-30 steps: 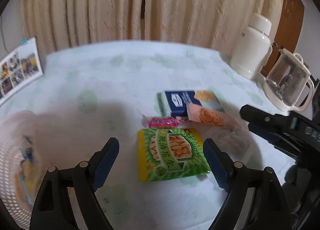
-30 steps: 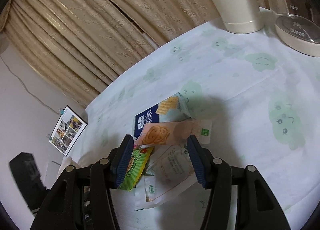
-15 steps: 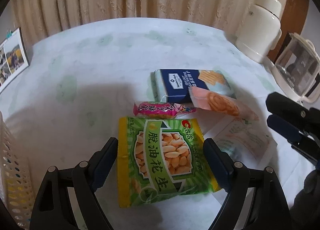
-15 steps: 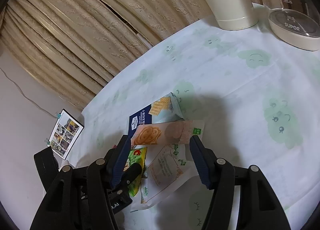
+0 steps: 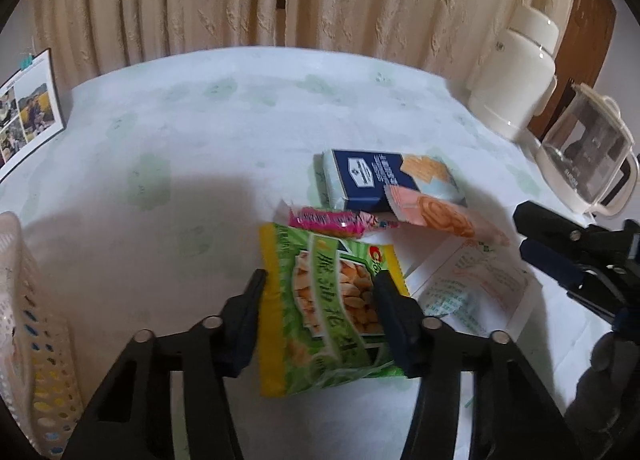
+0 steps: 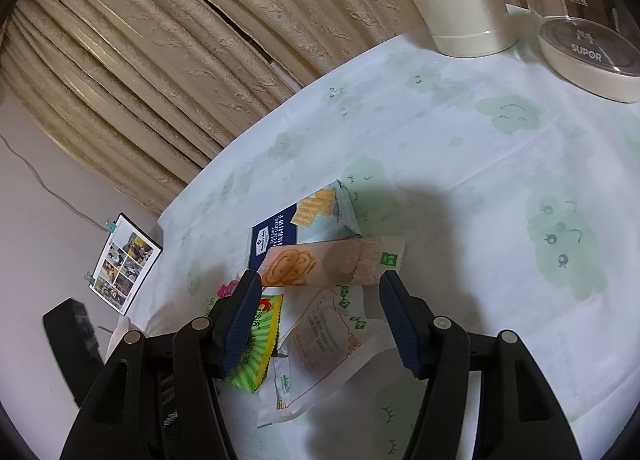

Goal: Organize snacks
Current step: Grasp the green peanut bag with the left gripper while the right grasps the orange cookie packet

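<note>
A green peanut packet lies near the table's front, and my left gripper has its blue pads pressed on the packet's two sides, crumpling it. Behind it lie a pink candy wrapper, a blue cracker box, an orange biscuit packet and a white sachet. My right gripper hovers open above the white sachet, just short of the orange biscuit packet. The green peanut packet sits partly behind its left finger.
A white perforated basket stands at the left edge. A cream thermos and a glass jug stand at the back right. A photo calendar leans at the far left. Curtains hang behind the table.
My left gripper moved forward over the green peanut packet and its fingers closed from wide open onto the packet's sides. The right gripper barely moved and stays open.
</note>
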The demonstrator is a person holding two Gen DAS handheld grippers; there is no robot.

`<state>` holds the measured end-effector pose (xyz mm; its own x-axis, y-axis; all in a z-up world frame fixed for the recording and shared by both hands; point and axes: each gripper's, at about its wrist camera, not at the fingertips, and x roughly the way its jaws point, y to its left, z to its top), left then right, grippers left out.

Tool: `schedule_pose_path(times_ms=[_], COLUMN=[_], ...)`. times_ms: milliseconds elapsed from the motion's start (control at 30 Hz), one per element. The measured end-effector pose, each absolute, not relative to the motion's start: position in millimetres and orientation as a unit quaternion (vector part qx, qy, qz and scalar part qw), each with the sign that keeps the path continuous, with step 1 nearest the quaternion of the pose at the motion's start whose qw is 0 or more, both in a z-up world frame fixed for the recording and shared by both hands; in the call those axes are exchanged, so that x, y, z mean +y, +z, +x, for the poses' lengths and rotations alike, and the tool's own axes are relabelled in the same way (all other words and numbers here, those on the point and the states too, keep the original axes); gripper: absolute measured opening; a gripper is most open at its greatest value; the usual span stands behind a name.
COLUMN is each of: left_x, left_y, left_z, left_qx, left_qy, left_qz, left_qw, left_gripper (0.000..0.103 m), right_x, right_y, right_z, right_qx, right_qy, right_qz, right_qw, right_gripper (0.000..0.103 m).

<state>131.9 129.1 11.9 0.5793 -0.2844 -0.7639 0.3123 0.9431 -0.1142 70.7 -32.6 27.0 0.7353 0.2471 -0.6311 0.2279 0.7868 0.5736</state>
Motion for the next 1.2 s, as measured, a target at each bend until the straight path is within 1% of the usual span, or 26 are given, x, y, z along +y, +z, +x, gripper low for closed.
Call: schedule_pose_path(times_ms=[67, 300, 467, 733, 967, 1200], left_x=[133.0, 141.3, 143.5, 138.5, 127.5, 121.5], left_y=[15.1, 14.7, 19.5, 35.8, 30.9, 31.7], left_z=[129.7, 123.2, 119.5, 105.7, 110.0, 108.8], left_qx=[0.426, 0.438, 0.437, 0.414, 0.429, 0.425], left_qy=[-0.168, -0.168, -0.174, -0.205, -0.211, -0.214], left_qz=[0.010, -0.018, -0.039, -0.056, -0.072, -0.082], left_qw=[0.889, 0.883, 0.882, 0.885, 0.875, 0.876], left_gripper=[0.049, 0.049, 0.047, 0.047, 0.047, 0.047], right_x=[-32.3, -30.4, -30.1, -25.1, -26.1, -32.0], right_y=[26.1, 26.4, 26.4, 21.8, 17.1, 17.3], right_z=[71.3, 71.6, 71.5, 72.0, 72.8, 69.7], right_qx=[0.365, 0.365, 0.366, 0.376, 0.377, 0.369], right_qy=[0.005, 0.009, 0.009, 0.016, 0.024, 0.025], right_qz=[0.327, 0.326, 0.326, 0.332, 0.348, 0.372], right_qw=[0.872, 0.872, 0.872, 0.865, 0.858, 0.851], right_gripper=[0.060, 0.060, 0.061, 0.061, 0.061, 0.061])
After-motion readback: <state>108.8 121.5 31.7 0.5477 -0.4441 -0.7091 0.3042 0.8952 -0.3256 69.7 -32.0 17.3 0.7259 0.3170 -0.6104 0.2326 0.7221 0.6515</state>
